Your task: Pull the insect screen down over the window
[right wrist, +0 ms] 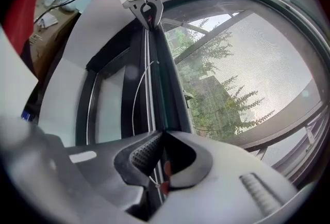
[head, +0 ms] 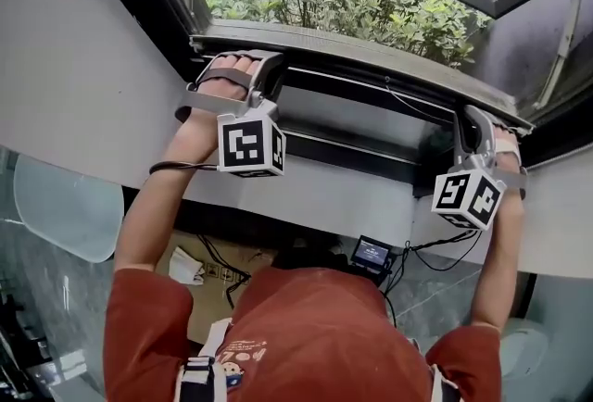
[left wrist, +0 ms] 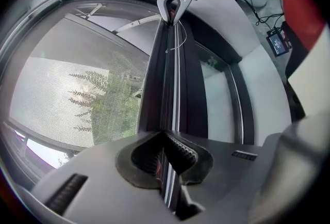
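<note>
white wall [head: 83, 67], green shrubs [head: 352, 2] outside (bright daylight), grey floor [head: 42, 303] below

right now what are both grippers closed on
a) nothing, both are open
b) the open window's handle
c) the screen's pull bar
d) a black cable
C: the left gripper and the right gripper each pinch the dark pull bar that runs along the edge of the mesh screen, one near each end.
</note>
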Tool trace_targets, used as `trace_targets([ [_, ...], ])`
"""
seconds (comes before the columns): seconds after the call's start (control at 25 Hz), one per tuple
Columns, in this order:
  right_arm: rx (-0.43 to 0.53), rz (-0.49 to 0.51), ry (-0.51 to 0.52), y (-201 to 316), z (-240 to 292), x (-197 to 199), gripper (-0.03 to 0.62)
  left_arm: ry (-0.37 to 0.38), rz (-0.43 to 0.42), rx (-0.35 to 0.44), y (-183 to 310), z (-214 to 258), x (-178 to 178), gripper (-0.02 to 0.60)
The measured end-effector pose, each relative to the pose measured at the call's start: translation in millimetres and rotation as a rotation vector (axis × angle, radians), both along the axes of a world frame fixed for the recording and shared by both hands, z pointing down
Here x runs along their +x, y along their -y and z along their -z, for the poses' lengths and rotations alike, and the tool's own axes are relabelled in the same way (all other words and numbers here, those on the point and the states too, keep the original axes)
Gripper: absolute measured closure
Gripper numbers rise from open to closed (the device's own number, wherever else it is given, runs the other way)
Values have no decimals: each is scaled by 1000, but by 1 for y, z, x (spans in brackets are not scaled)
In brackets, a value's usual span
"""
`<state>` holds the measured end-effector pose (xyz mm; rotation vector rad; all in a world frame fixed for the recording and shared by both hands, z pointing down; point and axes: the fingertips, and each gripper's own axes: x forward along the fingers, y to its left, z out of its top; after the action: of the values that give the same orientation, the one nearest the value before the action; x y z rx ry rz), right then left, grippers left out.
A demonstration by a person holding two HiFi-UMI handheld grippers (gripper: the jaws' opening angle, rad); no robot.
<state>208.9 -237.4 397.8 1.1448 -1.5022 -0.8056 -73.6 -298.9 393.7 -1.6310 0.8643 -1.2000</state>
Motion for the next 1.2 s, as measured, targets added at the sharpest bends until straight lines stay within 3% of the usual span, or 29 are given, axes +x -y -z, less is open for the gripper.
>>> trace_targets([
  [0.8, -118, -14, 92, 0, -23, -1, 565, 51, -5, -49, 0, -22, -1, 566],
  [1.08, -115, 19, 260, 2, -19, 0, 556, 50, 11, -62, 2, -23, 0, 575],
  [1.2, -107, -3, 278, 1, -22, -1, 554, 79, 21, -60, 1, -24, -1, 572],
])
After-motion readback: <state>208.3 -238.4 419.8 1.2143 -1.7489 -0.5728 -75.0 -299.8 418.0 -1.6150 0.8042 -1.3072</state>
